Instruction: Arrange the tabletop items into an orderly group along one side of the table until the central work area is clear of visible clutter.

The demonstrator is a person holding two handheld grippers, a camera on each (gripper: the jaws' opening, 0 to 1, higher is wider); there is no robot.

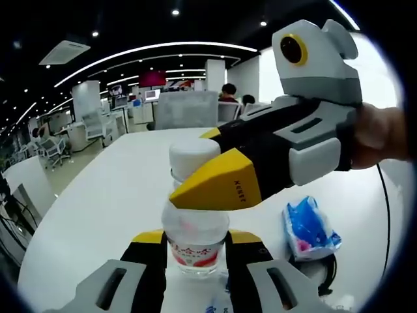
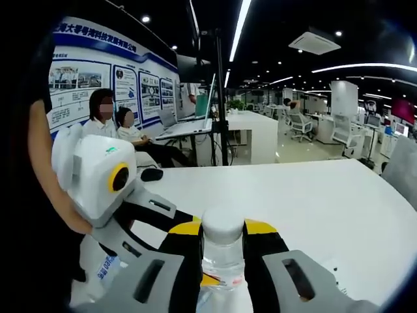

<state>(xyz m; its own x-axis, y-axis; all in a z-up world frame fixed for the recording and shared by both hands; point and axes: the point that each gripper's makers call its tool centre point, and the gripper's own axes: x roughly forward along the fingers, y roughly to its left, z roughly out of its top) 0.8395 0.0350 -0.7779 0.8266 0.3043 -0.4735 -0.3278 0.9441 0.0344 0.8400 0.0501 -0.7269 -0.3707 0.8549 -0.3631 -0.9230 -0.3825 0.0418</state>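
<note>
Two grippers on one water bottle (image 1: 194, 229), left gripper (image 1: 195, 251) clamping its body, right gripper (image 2: 223, 244) closed around its cap (image 2: 222, 226), tissue pack (image 1: 309, 228) beside it on white table (image 1: 104, 202).

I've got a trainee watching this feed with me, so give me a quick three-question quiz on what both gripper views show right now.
1. True or false: the left gripper has its jaws on either side of the water bottle's body.
2. Which part of the bottle sits between the right gripper's jaws?
A. its base
B. its white cap
C. its label
3. Fill in: the blue and white packet lies on the white ____.

Key
1. True.
2. B; in the left gripper view its yellow tip sits at the neck, just under the cap.
3. table.
</note>
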